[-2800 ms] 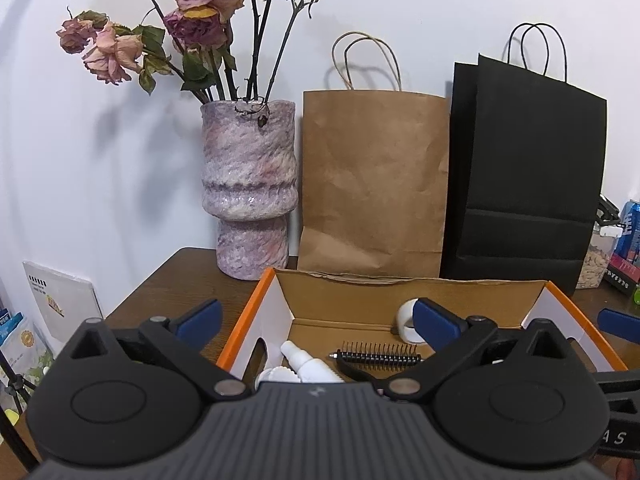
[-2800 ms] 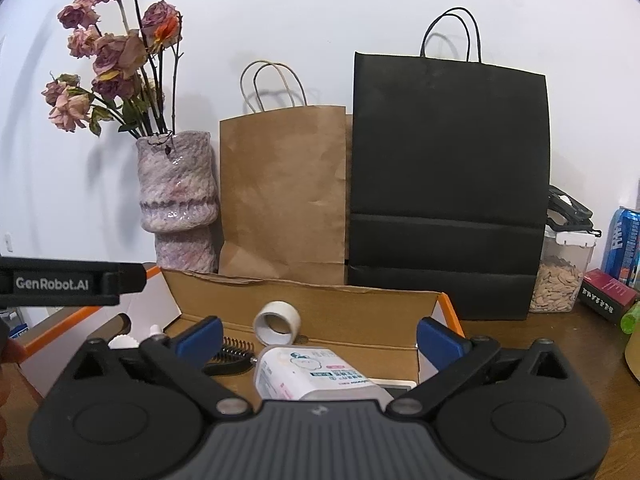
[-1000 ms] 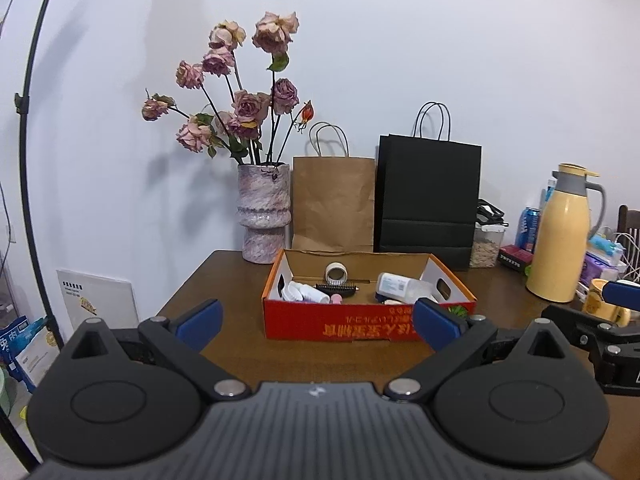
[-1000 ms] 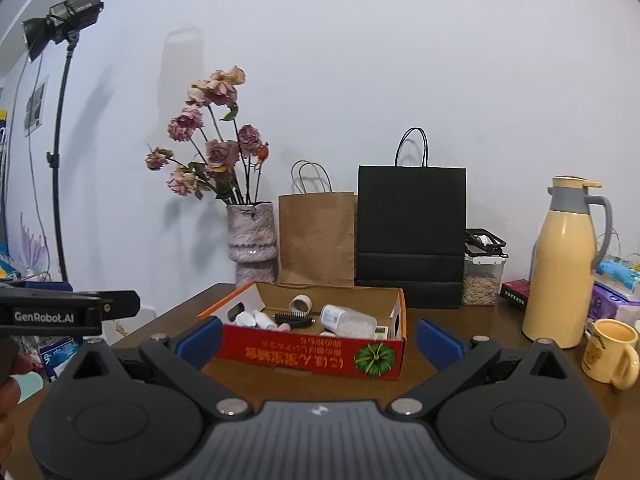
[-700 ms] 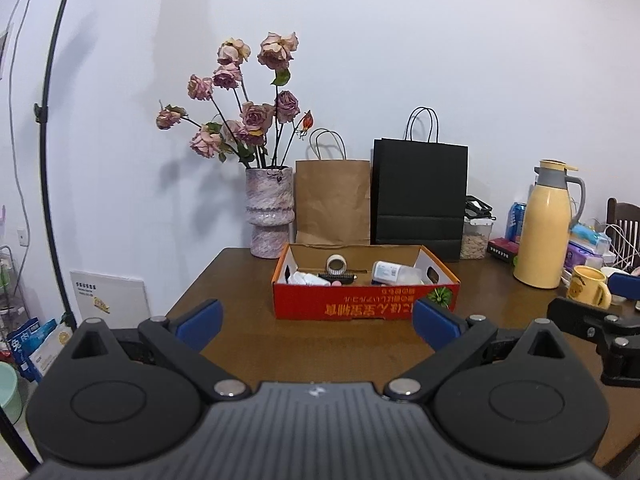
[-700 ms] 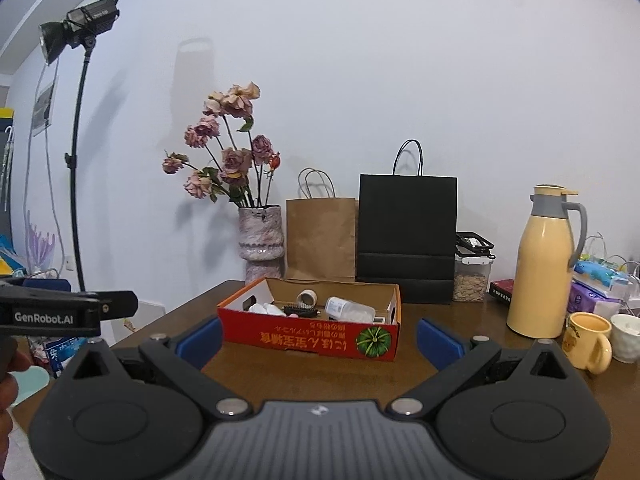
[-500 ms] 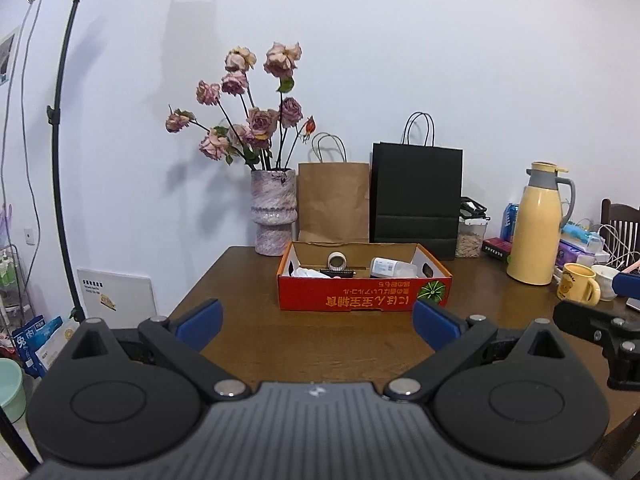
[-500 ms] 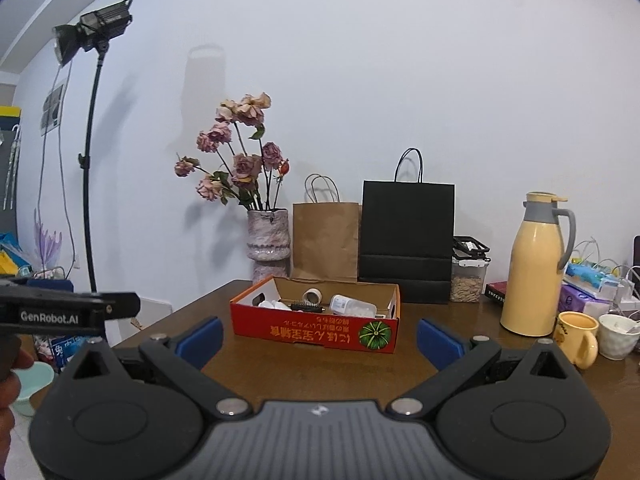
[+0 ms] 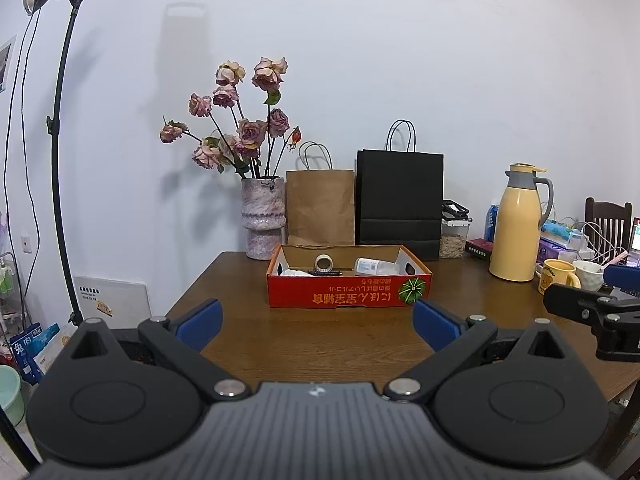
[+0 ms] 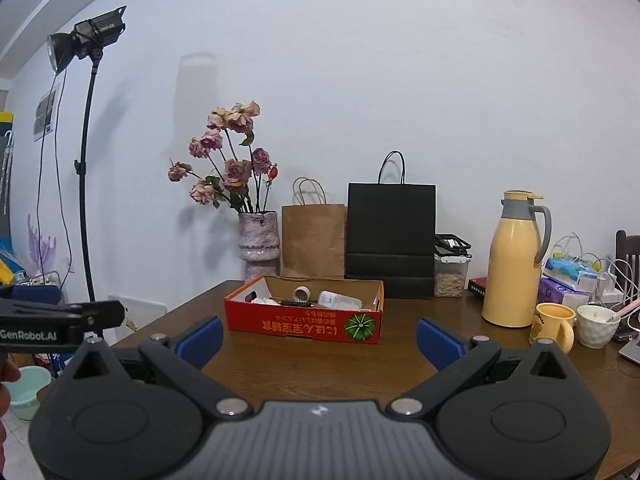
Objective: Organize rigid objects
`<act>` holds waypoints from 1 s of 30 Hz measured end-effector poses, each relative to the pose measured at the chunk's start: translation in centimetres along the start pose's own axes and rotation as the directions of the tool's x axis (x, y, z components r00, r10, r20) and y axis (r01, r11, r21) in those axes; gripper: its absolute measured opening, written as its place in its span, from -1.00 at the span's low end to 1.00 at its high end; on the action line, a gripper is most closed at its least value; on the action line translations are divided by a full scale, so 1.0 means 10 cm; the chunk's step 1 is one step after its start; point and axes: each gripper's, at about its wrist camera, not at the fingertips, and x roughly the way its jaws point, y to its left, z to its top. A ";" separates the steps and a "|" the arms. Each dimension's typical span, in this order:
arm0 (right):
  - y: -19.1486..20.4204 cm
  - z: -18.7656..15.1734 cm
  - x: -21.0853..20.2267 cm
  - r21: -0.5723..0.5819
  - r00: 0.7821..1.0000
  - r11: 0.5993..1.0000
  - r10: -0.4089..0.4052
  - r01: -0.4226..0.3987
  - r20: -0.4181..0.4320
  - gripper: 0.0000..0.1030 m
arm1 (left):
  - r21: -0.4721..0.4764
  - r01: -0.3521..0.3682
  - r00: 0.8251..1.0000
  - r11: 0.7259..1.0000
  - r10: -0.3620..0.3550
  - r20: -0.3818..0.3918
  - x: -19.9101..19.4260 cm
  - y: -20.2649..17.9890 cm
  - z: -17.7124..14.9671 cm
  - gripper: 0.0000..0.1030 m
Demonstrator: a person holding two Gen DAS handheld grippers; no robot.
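Note:
A red cardboard box (image 9: 349, 297) (image 10: 303, 325) stands in the middle of the brown table. Inside it lie a roll of tape (image 9: 324, 262) (image 10: 301, 292), a clear bottle with a white label (image 9: 372, 267) (image 10: 339, 300), a black comb (image 10: 297, 302) and some white items (image 9: 294, 272). My left gripper (image 9: 318, 322) is open and holds nothing, well back from the box over the table's near edge. My right gripper (image 10: 320, 338) is open too, at a similar distance, with nothing between its fingers.
Behind the box stand a vase of dried roses (image 9: 264, 216), a brown paper bag (image 9: 320, 206) and a black paper bag (image 9: 400, 200). A yellow thermos (image 10: 516, 266), mugs (image 10: 554, 326) and clutter fill the right side. A light stand (image 10: 86, 168) rises on the left.
Both grippers have pulled far back from the box, which now looks small and distant. The bottle that was between the right fingers lies in the box.

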 end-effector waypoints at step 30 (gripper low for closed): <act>0.03 -0.01 0.04 -0.008 1.000 1.000 0.005 -0.005 -0.011 1.00 | -0.007 -0.003 1.000 1.000 0.003 -0.010 0.02 0.00 -0.01 1.00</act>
